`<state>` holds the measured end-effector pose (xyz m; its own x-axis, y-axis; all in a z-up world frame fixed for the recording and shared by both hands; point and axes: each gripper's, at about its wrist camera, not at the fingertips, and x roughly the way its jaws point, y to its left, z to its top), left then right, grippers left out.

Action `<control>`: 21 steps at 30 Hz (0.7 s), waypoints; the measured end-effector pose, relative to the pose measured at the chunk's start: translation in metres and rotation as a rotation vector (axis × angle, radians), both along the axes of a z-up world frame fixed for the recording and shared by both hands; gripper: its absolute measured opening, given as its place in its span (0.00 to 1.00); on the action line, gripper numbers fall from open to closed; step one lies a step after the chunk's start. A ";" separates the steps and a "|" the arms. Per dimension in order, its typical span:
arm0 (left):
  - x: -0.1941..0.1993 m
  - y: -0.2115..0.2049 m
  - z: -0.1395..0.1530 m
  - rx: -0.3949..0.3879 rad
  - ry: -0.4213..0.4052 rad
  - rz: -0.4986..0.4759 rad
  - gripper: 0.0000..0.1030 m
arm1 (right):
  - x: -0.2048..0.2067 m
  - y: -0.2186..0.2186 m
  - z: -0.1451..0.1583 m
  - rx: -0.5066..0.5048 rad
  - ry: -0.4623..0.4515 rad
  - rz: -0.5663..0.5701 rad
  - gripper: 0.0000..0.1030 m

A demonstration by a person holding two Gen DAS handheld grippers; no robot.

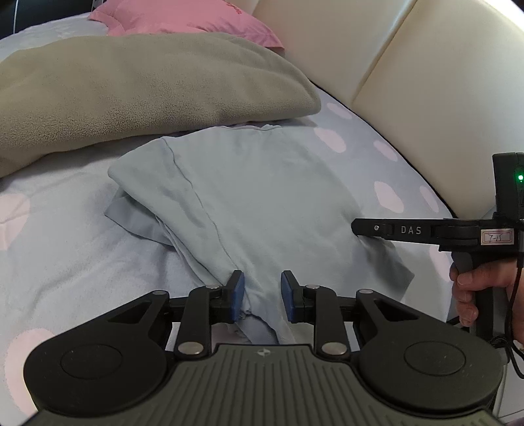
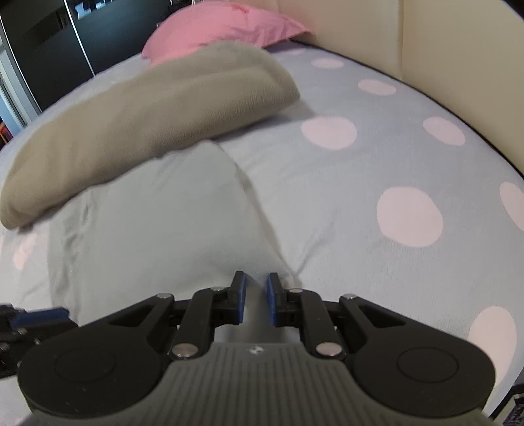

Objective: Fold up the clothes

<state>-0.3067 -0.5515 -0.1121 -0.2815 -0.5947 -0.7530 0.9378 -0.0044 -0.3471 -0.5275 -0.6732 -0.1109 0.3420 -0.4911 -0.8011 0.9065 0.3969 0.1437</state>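
Observation:
A pale blue shirt (image 1: 255, 190) lies partly folded on the bed; it also shows in the right wrist view (image 2: 157, 222). My left gripper (image 1: 262, 295) is open, its blue pads on either side of the shirt's near edge. My right gripper (image 2: 255, 295) has a narrow gap between its pads, with the shirt's right edge lying in that gap. In the left wrist view the right gripper (image 1: 357, 227) comes in from the right, its tip on the shirt's right side.
A folded beige blanket (image 1: 131, 88) lies just beyond the shirt. A pink pillow (image 1: 183, 16) sits behind it. The bed sheet (image 2: 376, 157) is pale blue with pink dots. A cream padded headboard (image 1: 409, 65) borders the bed on the right.

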 end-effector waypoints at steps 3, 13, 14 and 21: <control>0.003 0.003 0.007 0.001 -0.009 -0.001 0.23 | 0.004 0.000 0.006 0.000 0.001 -0.014 0.19; -0.005 0.025 0.059 -0.080 -0.198 -0.014 0.48 | 0.013 0.042 0.057 -0.041 -0.052 -0.105 0.51; -0.007 0.026 0.064 -0.081 -0.213 -0.018 0.49 | 0.014 0.049 0.064 -0.050 -0.049 -0.118 0.55; -0.017 0.038 0.087 -0.135 -0.330 -0.011 0.60 | 0.025 0.099 0.089 -0.117 -0.009 -0.182 0.60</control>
<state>-0.3242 -0.5131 -0.0249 -0.0435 -0.6933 -0.7193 0.9989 -0.0408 -0.0211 -0.5027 -0.5743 -0.0220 0.2464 -0.6346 -0.7326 0.9636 0.2413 0.1150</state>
